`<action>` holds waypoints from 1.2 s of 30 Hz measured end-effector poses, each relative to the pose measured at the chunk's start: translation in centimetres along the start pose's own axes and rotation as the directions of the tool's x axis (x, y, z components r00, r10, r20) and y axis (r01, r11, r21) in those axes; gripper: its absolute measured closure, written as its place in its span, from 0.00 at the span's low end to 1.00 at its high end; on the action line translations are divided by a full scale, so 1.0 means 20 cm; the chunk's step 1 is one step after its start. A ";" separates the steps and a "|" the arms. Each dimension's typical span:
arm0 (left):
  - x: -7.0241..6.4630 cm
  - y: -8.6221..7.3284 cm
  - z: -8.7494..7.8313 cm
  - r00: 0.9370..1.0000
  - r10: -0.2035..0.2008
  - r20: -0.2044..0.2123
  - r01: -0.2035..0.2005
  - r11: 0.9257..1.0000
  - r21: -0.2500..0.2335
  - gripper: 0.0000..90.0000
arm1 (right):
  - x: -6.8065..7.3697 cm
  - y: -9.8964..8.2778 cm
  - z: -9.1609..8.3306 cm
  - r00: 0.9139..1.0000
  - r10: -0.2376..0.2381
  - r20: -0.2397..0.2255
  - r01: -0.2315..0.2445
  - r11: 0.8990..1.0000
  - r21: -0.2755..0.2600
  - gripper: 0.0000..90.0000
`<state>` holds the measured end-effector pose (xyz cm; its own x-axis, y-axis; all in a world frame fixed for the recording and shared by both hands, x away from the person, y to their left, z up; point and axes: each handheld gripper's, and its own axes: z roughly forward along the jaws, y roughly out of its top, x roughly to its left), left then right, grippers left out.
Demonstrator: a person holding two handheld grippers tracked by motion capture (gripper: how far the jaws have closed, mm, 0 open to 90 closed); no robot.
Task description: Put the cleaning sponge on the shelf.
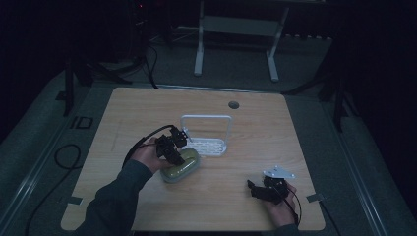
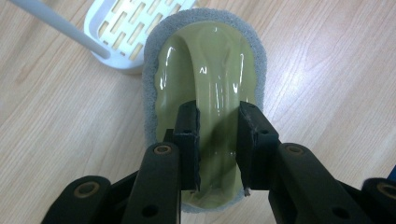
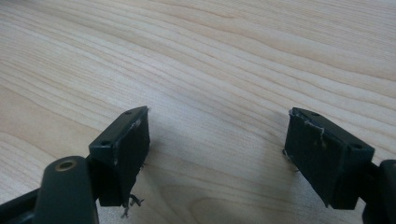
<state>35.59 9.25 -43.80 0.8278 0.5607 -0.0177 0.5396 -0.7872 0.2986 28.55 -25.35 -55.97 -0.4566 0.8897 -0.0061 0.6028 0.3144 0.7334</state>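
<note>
Your left gripper (image 2: 218,140) has its jaws pinched on the raised central ridge of the olive-green oval scrubber with a grey sponge rim (image 2: 205,60), which lies flat on the wooden tabletop (image 2: 327,70) and stretches away beyond the jaws. A white slotted plastic rack (image 2: 126,28) touches its far end. Your right gripper (image 3: 217,154) hovers over bare wood, jaws spread wide with nothing between them.

The letters "ID" stand on the grey floor (image 1: 46,129) left of the table (image 1: 147,105); nothing else is legible.
</note>
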 end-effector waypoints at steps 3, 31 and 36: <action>0.00 0.01 0.00 1.000 0.008 -0.003 -0.008 1.000 -0.003 0.80 | 0.00 0.00 0.00 1.000 0.000 0.000 0.000 1.000 0.000 0.24; 0.00 0.14 -0.03 0.992 0.119 -0.049 -0.121 0.992 -0.045 0.80 | 0.00 0.00 0.00 1.000 -0.002 0.000 0.002 1.000 -0.001 0.24; 0.00 0.16 -0.02 0.989 0.141 -0.046 -0.142 0.989 -0.034 0.80 | 0.00 0.00 0.00 1.000 -0.002 0.000 0.002 1.000 -0.001 0.24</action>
<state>37.30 6.83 -42.55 0.8874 0.4558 0.0688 0.4108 -0.8497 0.3304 28.56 -25.36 -55.98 -0.4574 0.8892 -0.0075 0.6014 0.3155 0.7340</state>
